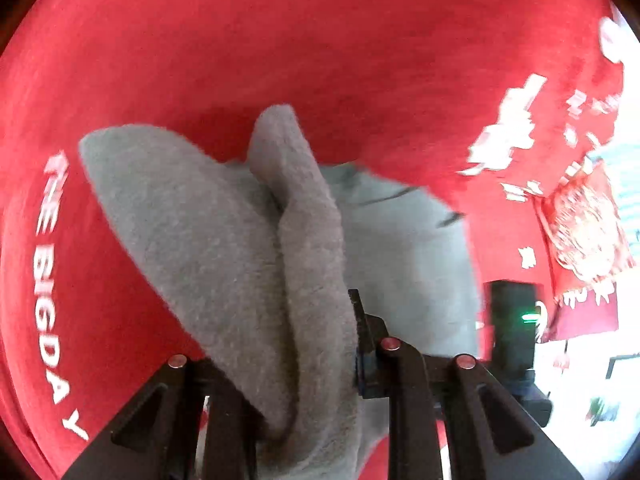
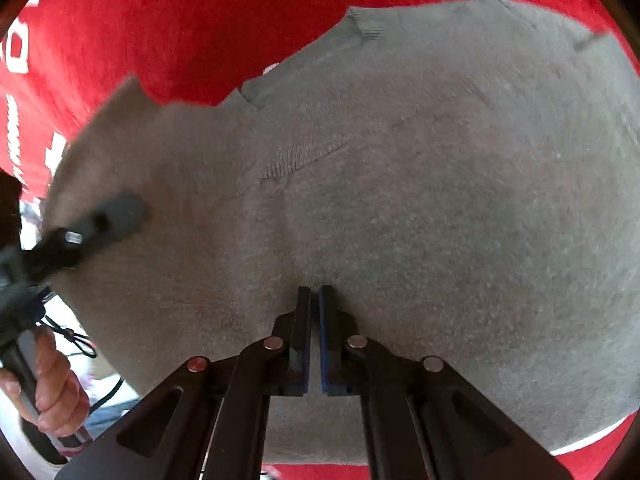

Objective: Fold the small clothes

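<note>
Cloth [image 1: 280,40] in red with white lettering is covering the worktop, one grey garment [image 2: 400,200] lying across it. Left tongs [image 1: 316,344] are pinching a raised fold of it; right tongs [image 2: 315,300] are resting closed, empty, on its near middle.

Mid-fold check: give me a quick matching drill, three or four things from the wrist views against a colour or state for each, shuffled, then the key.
Things
1. left gripper
2. right gripper
3. cloth under the garment
4. person's hand

States
A. red with white lettering
B. wrapped round a dark handle, at the left edge of the right wrist view
C. jaws together, tips pressed against flat grey garment
D. clamped on a raised fold of grey fabric

Pairs: 1-D, 2-C, 3-A, 4-B
</note>
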Demonstrator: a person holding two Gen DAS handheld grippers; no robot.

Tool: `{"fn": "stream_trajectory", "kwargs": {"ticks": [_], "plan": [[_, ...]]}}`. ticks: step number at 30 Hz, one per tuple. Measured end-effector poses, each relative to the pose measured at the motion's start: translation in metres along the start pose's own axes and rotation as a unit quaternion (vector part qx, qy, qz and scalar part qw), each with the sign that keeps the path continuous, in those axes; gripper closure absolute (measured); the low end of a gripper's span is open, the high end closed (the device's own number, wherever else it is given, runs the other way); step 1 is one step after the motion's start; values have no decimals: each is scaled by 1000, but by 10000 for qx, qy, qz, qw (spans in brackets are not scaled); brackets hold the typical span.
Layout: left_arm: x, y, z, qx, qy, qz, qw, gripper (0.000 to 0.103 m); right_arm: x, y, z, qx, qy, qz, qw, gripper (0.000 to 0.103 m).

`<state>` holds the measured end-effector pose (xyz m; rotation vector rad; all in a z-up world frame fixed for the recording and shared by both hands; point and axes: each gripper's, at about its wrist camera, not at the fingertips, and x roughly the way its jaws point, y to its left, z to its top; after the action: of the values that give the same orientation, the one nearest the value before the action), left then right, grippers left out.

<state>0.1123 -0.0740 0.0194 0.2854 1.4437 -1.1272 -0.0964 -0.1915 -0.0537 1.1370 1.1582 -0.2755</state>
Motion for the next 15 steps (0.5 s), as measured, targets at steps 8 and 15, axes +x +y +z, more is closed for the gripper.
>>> {"fn": "stream_trajectory", "kwargs": {"ticks": [8,15], "plan": [[44,-134,24,1220,18,-168,9924,78,-65,-65,-16,796,-602,828,9916,96],[130,-172,5,1278,646,387,9889,78,-56,-120,-36,1642,-487,1329,9762,94]]}}
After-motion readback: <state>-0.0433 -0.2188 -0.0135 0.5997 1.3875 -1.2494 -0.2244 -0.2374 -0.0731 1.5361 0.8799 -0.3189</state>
